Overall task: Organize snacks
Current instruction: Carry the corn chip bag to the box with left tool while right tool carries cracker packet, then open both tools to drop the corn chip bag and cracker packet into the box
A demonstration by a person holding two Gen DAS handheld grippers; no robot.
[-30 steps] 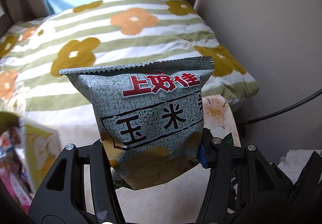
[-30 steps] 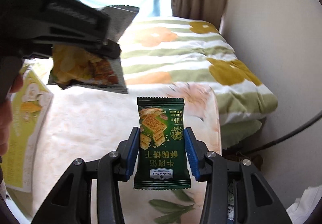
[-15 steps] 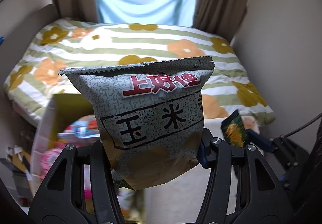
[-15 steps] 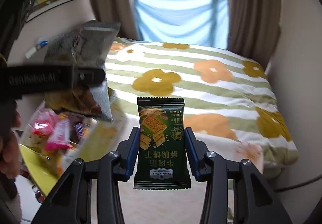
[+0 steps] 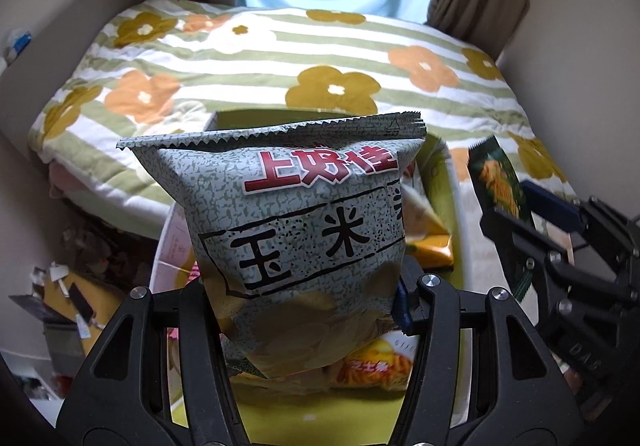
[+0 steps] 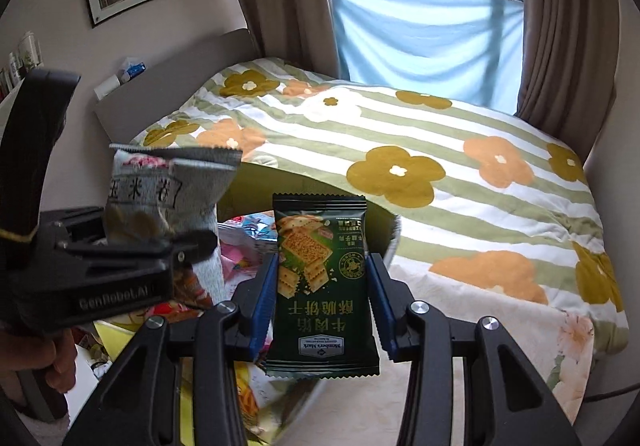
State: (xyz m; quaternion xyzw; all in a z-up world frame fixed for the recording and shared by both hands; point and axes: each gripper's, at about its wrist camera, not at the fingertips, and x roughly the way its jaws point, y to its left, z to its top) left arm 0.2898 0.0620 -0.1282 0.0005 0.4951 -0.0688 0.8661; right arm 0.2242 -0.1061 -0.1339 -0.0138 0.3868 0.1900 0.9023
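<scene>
Grey chip bag [image 5: 296, 230] in my left gripper [image 5: 304, 306], green cracker pack [image 6: 322, 282] in my right gripper [image 6: 322, 298]; both clamped, unplaced above the half-filled yellow box [image 5: 452, 205].

On the grey chip bag [image 5: 304, 230], read the red brand characters "上好佳" near its top seal and the black boxed characters "玉米" below them. On the green cracker packet [image 6: 322, 282], read, upside down, "牛肉馅 酥脆饼干" and a white badge "Member's Mark" near its lower seal. On the side of the left gripper [image 6: 192, 246], read "GenRobot.AI". The smaller print on both packets is illegible.
</scene>
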